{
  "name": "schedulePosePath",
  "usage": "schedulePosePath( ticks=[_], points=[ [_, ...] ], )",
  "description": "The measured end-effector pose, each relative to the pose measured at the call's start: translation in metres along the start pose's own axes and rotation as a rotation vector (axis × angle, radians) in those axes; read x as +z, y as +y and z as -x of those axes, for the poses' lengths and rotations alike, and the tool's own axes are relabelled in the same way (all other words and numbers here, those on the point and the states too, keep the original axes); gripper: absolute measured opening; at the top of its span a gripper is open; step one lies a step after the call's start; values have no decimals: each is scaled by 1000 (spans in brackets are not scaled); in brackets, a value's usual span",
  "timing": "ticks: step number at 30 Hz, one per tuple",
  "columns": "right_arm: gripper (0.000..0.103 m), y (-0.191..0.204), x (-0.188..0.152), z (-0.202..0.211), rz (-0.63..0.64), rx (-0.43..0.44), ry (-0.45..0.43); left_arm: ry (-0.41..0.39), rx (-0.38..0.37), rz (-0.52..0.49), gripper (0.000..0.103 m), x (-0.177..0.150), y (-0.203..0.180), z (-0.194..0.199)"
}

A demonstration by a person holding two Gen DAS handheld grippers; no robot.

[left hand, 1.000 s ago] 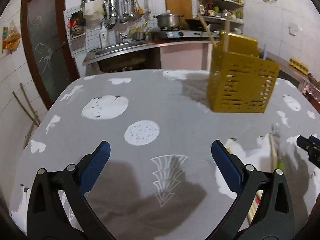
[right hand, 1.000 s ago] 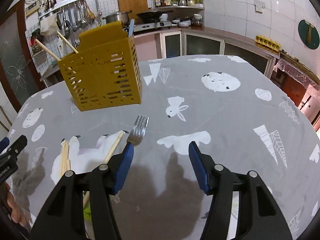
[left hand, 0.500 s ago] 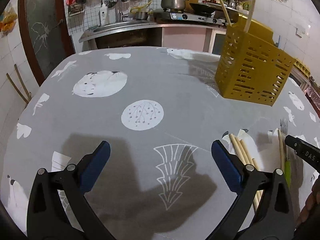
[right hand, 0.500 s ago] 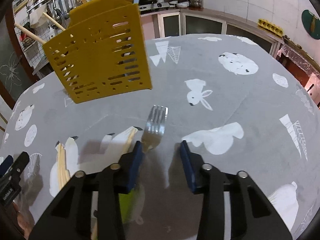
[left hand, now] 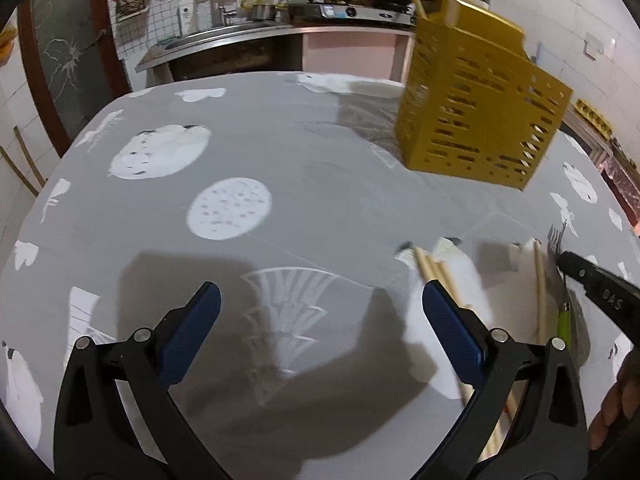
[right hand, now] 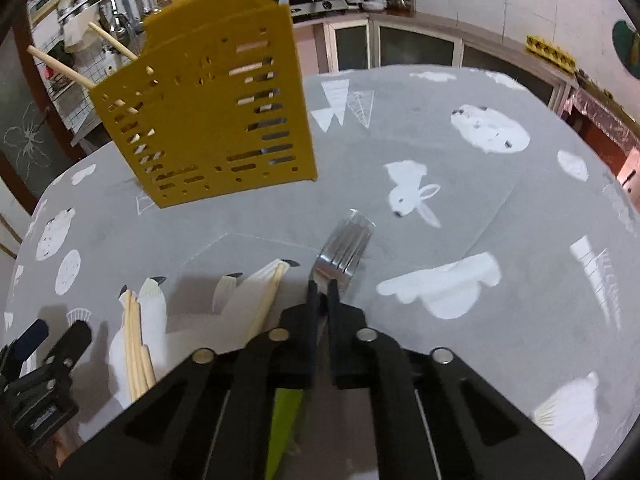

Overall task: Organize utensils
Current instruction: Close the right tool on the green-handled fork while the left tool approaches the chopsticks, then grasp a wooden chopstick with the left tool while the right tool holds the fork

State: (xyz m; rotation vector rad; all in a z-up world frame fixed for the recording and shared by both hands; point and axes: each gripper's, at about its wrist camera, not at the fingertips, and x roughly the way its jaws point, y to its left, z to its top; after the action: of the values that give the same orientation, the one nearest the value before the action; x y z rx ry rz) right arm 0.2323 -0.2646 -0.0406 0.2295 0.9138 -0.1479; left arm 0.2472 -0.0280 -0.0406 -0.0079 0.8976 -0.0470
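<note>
1. Now the left hand-held gripper [left hand: 320, 312] hovers over the grey counter [left hand: 320, 152], jaws spread wide, holding nothing.
2. Just right of it lie loose chopsticks [left hand: 436, 276].
3. Further right, the right hand-held gripper [right hand: 323, 292] has just clamped shut on the fork [right hand: 344, 248], its green handle beneath.
4. Beyond stands the yellow caddy [right hand: 212, 120].

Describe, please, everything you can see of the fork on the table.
The fork is shiny metal with a lime-green handle. It lies on the grey patterned tablecloth, tines pointing toward the yellow utensil holder. The right gripper has just closed on its neck. A wooden chopstick lies just beside it.
</note>
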Motion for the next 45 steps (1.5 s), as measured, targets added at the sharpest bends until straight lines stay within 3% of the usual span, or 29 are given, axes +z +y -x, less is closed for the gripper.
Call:
schedulePosePath(
  ticks=[5, 14, 21, 23, 27, 34, 41, 45],
  points=[
    [2, -24, 3, 0, -38, 82, 26, 10, -1, -18, 97, -4, -16, -2],
    [5, -19, 4, -10, -42, 90, 53, 36, 2, -41, 87, -5, -25, -7],
    [4, -14, 4, -16, -1, 57, 42, 37, -11, -31, 84, -7, -25, -9],
    [4, -16, 3, -13, 18, 51, 37, 37, -21, -29, 78, -8, -26, -9],
    [4, -27, 0, -4, 42, 18, 31, 39, -29, -39, 74, -8, -31, -8],
    [4, -57, -4, 0, 4, 20, 41, 52, -67, -67, 59, -5, -50, -8],
    [4, -58, 0, -2, 1, 23, 62, 94, -118, -80, 27, 0, -59, -10],
    [4, -59, 0, -4, -2, 24, 67, 100, -135, -60, 27, -1, -55, -10]
  ],
)
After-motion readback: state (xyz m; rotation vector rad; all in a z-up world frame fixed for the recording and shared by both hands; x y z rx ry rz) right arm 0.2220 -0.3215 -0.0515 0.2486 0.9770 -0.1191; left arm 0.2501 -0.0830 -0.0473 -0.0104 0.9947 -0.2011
